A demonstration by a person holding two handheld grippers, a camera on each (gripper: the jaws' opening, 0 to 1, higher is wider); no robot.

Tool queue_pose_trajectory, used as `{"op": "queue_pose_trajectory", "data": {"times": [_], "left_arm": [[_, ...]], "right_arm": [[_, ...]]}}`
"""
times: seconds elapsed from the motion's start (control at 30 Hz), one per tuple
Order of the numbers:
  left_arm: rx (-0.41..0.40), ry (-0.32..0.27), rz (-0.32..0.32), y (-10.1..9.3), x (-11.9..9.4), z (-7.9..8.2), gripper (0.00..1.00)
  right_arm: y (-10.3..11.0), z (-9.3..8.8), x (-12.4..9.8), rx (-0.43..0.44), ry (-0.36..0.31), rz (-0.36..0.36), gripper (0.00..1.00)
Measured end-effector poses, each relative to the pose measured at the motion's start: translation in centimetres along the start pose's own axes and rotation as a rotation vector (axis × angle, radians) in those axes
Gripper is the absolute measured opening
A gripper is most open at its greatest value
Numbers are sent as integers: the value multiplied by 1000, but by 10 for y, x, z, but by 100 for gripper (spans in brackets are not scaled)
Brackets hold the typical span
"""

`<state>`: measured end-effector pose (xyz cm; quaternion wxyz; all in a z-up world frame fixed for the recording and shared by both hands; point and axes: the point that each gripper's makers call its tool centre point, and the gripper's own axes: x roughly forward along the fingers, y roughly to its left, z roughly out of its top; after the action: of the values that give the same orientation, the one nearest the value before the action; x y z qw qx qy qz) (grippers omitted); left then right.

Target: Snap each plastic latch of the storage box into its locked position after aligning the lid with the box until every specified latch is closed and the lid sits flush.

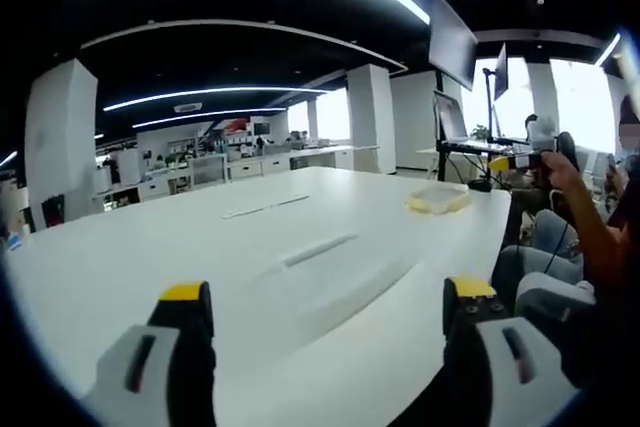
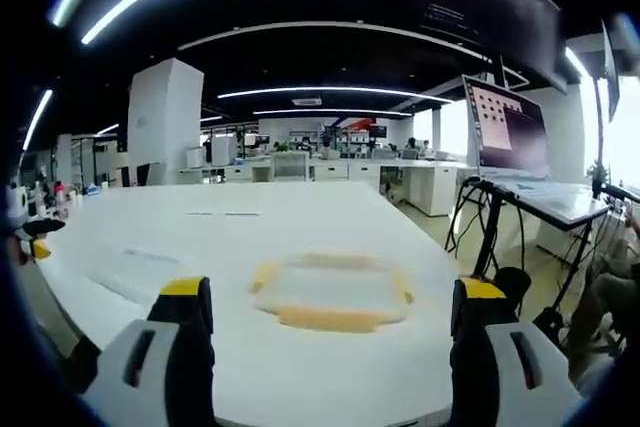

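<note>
Left gripper point(image 1: 330, 312): jaws spread wide, nothing between them, above the white surface point(image 1: 200, 247).
Right gripper point(image 2: 330, 312): jaws wide apart, holding nothing.
Storage box point(image 2: 332, 292): clear with yellow latches, on the surface just ahead of the right gripper, well ahead-right of the left.
Writing: laptop point(image 2: 508, 132) screen text too blurred to read.

Table top point(image 2: 330, 367): smooth white, slight sheen. Storage box point(image 2: 330, 292): translucent plastic, yellow plastic latches, blurred. Left gripper point(image 1: 330, 312) and right gripper point(image 2: 330, 312): matt black jaws, yellow tips, light grey plastic shells.
</note>
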<state>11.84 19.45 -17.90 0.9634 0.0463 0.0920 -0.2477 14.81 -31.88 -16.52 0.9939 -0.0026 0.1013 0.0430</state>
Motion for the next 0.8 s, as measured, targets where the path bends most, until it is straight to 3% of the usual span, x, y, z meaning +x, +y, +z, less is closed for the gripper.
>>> {"op": "queue_pose_trajectory", "data": {"times": [0.8], "left_arm": [[21,26,-31,-10,6,-6,94]], "right_arm": [[13,-13,3,-28,58,57,100]]}}
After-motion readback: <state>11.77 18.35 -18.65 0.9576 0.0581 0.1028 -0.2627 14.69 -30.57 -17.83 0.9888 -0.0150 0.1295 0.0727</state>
